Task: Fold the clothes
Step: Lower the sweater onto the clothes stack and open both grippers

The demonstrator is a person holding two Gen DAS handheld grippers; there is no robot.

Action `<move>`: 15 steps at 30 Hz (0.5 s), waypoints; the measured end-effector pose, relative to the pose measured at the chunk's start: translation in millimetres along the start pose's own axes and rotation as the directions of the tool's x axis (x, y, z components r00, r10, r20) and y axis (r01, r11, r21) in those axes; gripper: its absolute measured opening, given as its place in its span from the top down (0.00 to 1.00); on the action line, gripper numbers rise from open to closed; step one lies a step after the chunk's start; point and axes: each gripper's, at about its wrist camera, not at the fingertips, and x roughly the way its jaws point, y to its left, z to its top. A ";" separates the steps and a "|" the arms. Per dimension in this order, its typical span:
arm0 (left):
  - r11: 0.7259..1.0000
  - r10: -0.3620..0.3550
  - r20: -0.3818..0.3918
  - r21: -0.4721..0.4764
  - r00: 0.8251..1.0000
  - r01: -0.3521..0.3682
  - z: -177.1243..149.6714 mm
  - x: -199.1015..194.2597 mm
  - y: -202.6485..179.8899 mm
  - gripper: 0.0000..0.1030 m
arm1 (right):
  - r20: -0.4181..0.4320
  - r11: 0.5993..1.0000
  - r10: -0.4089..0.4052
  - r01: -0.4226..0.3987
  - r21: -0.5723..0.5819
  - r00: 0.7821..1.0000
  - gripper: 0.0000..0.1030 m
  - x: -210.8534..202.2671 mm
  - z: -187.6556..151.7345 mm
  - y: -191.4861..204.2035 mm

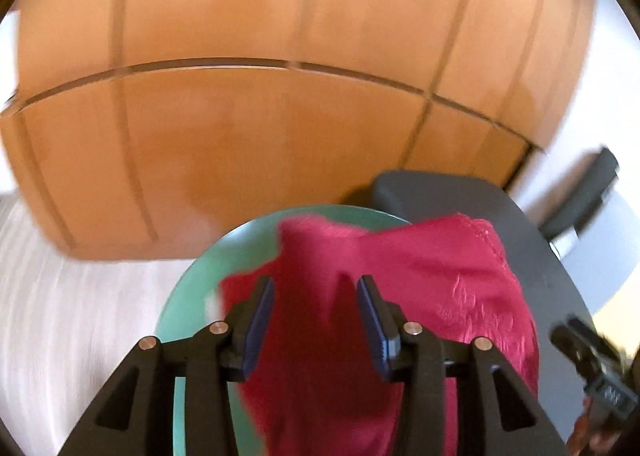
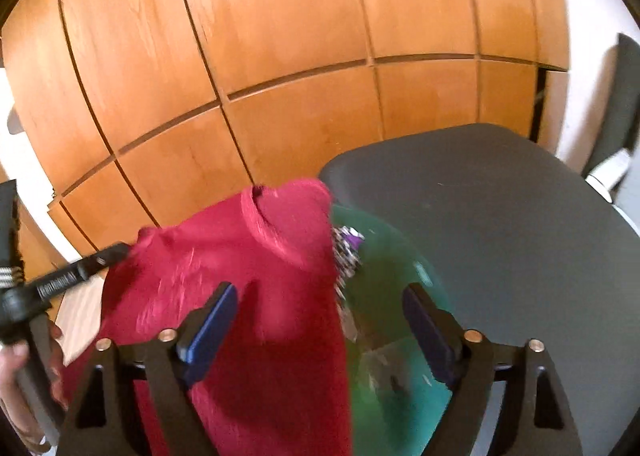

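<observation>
Red cloth point(image 1: 320, 336), a garment with a ribbed collar, drapes over the green table point(image 1: 188, 288) in front of a grey chair point(image 2: 500, 216) and wood-panelled wall point(image 1: 260, 136) as I work both claws from afar. My left claw point(image 1: 316, 320) stands part-way apart with the cloth bunched between its blue pads point(image 1: 260, 320), though I cannot tell whether they press it. My right claw point(image 2: 320, 328) is spread wide, the cloth's edge hanging loose between its fingers, clear of both.
</observation>
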 end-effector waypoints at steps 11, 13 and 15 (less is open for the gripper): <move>0.990 0.126 -0.011 -0.063 0.992 -0.127 -102.5 -62.7 -5.8 0.58 | -0.070 0.994 -0.092 0.087 -0.071 0.993 0.08 -75.9 -125.9 23.6; 0.988 0.139 -0.026 -0.070 0.990 -0.140 -114.5 -65.3 -6.4 0.58 | -0.062 0.994 -0.082 0.078 -0.074 0.995 0.07 -85.0 -140.8 32.3; 0.987 0.135 -0.042 -0.079 0.990 -0.138 -124.9 -67.8 -5.7 0.58 | -0.060 0.997 -0.060 0.057 -0.061 0.996 0.08 -90.9 -153.3 40.8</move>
